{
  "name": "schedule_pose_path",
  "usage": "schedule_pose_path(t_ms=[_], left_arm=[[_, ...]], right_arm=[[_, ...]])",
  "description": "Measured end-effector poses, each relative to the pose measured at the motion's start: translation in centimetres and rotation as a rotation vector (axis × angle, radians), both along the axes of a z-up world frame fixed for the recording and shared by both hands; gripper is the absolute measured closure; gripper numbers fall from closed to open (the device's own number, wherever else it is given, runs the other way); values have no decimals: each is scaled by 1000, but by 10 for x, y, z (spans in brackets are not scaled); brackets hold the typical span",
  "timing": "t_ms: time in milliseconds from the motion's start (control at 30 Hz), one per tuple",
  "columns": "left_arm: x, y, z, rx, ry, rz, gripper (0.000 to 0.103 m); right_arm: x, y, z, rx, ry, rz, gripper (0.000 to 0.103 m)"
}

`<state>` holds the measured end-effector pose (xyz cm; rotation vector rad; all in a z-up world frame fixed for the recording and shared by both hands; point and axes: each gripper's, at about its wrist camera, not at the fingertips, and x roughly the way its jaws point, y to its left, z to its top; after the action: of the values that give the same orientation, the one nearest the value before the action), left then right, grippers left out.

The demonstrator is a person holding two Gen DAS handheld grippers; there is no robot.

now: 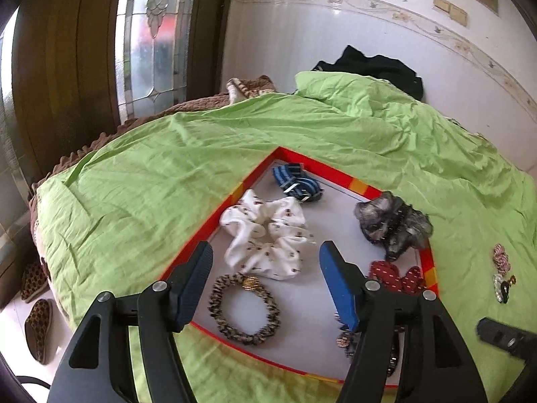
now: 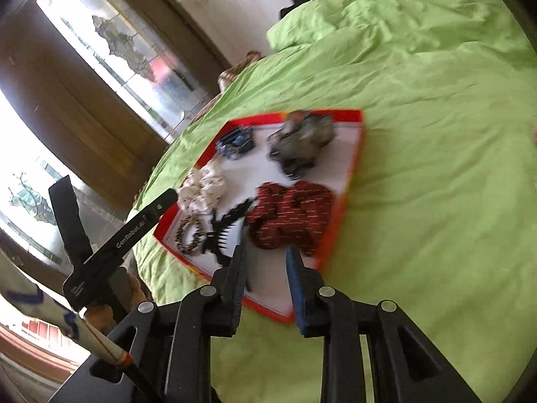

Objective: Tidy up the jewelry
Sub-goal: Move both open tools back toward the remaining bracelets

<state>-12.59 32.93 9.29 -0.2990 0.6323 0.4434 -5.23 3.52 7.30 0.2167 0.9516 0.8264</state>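
On the green bedspread (image 1: 141, 181) sits a shallow red-rimmed tray (image 1: 198, 238) with a white floor, where the accessories are being gathered. Going left to right in the left wrist view, the leopard-print hair tie (image 1: 244, 305) lies at the near left of the tray, with the white printed scrunchie (image 1: 268, 235) just behind it and the blue striped strap (image 1: 297, 183) in the far corner. The left gripper (image 1: 265, 265) hovers over these with its jaws spread wide and nothing between them. Further right, the grey scrunchie (image 1: 392, 225) drapes over the tray's right rim, and the dark red scrunchie (image 1: 396, 277) lies near the right corner. Outside the tray, 2 or 3 small pieces (image 1: 502, 273) rest on the bedspread, well apart from the rest.

From the right wrist view, which is blurred, the right gripper (image 2: 266, 262) hangs over the tray's near edge, jaws partly parted and empty; a black claw clip (image 2: 221, 231) lies just ahead of it.

Judging by this layout, the step in hand is fetching the loose pieces. To do it well, the right gripper should approach them low, open wider, pinch 1 piece at a time, avoid gathering bedspread fabric, and release it onto bare tray floor.
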Motion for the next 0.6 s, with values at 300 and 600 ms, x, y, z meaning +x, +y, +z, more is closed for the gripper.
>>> schedule_pose_path(t_ms=[300, 600], left_arm=[[-1, -48, 11, 63, -55, -103, 38], [14, -124, 34, 37, -34, -319, 38]], right_arm=[[18, -126, -4, -52, -6, -223, 74], [68, -265, -29, -107, 28, -532, 74]])
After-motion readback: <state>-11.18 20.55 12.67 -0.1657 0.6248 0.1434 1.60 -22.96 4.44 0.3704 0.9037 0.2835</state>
